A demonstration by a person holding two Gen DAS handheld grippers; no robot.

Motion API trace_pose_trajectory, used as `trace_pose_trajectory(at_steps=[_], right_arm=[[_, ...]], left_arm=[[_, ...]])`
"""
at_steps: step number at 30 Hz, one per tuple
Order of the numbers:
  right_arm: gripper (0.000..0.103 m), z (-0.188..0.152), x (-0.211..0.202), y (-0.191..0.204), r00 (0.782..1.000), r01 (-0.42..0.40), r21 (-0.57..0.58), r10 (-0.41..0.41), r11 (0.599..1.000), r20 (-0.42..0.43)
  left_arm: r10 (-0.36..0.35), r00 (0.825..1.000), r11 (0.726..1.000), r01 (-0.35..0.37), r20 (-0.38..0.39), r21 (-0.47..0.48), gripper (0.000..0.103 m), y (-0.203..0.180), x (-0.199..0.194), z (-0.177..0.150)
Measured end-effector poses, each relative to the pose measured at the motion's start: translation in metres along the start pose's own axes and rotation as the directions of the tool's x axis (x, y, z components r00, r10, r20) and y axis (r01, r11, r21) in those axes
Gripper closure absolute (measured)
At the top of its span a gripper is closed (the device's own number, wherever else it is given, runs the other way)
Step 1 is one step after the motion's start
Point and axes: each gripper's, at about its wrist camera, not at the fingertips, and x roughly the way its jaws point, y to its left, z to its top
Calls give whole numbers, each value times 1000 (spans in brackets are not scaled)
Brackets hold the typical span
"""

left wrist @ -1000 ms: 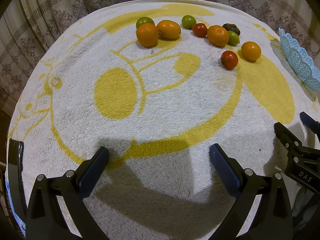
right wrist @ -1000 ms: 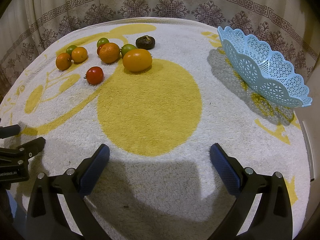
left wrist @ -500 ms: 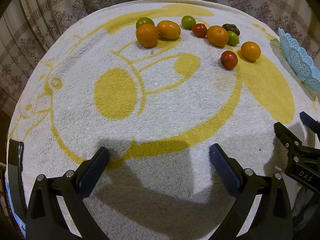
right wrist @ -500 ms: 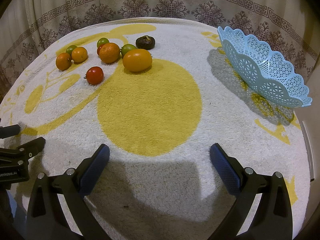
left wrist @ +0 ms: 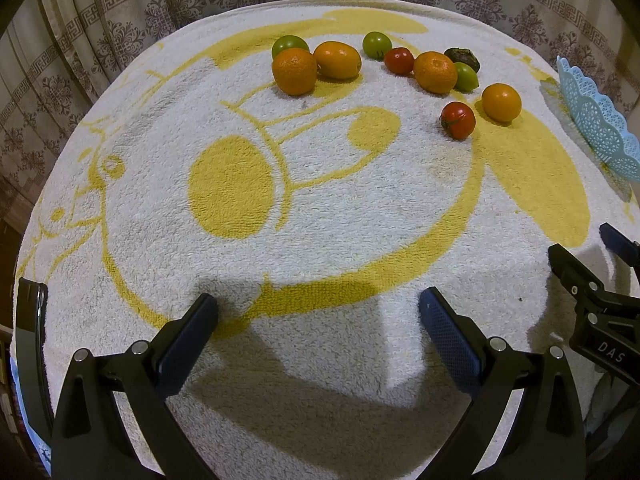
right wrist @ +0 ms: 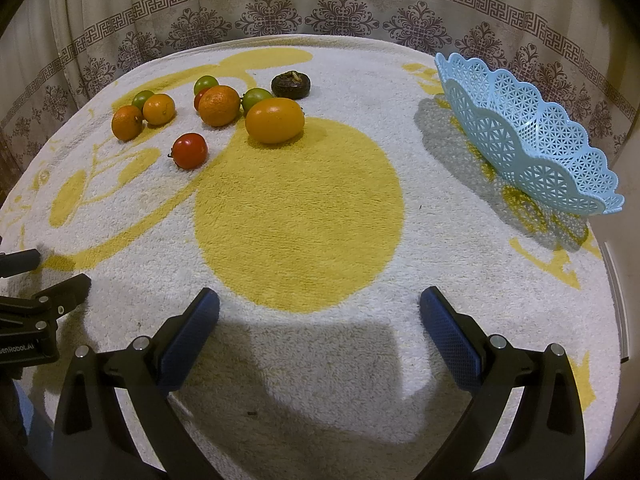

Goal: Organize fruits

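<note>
Your left gripper [left wrist: 318, 304] and right gripper [right wrist: 319, 304]: both spread, holding nothing. Light-blue lattice plastic basket [right wrist: 532, 140]: ahead-right of the right gripper, tilted, no fruit visible inside. Loose round fruits [right wrist: 218, 105]: ahead-left on the yellow-patterned white towel [right wrist: 320, 360].

Basket [left wrist: 596, 120] cut by right edge

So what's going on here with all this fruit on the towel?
A person holds two grippers, the left gripper and the right gripper, both open and empty above a towel. The fruits, orange, red, green and one dark, lie loose at the far side. The blue basket on the right looks empty. Nothing has been picked up yet.
</note>
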Motion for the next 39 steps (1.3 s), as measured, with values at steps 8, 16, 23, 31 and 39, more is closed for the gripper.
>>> trace_pose_trajectory(at_steps=[8, 16, 23, 31, 39], right_arm=[[2, 0, 0, 0, 1000, 0, 0, 0, 1000, 0], [2, -1, 0, 1, 1000, 0, 0, 0, 1000, 1], [2, -1, 0, 1, 1000, 0, 0, 0, 1000, 1], [2, 0, 0, 0, 1000, -1, 1, 1, 1000, 1], [2, -2, 1, 2, 1000, 1, -5, -1, 1000, -9]], left_arm=[[0, 1000, 1000, 0, 1, 0, 5, 0, 0, 0], [0, 1000, 1000, 0, 2, 0, 5, 0, -1, -1], [0, 1000, 1000, 0, 0, -2, 5, -1, -1, 1], [0, 1000, 1000, 0, 1, -4, 5, 1, -1, 4], [-9, 1000, 1000, 9, -14, -7, 5, 2, 0, 7]])
